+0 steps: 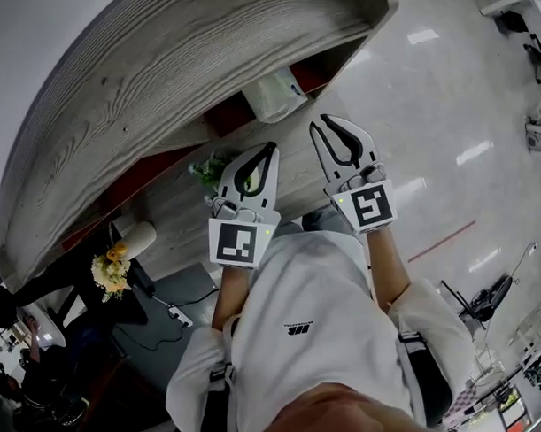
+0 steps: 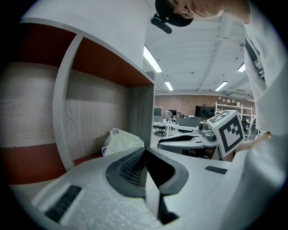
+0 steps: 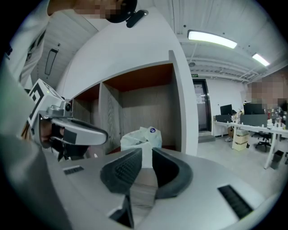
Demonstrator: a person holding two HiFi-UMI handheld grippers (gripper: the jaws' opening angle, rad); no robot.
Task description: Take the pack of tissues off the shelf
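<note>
grey wood-grain shelf (image 1: 169, 83), matt red-brown inside; crinkly plastic tissue pack (image 3: 139, 134); glossy smooth floor (image 1: 452, 102).

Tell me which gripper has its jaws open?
The right gripper: a gap shows between its jaws, tissues visible through it. The left gripper has its jaws touching.

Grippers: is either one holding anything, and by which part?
Nothing is held. The left gripper is shut on nothing, the right gripper slightly open and empty; the pack of tissues sits on the shelf.
</note>
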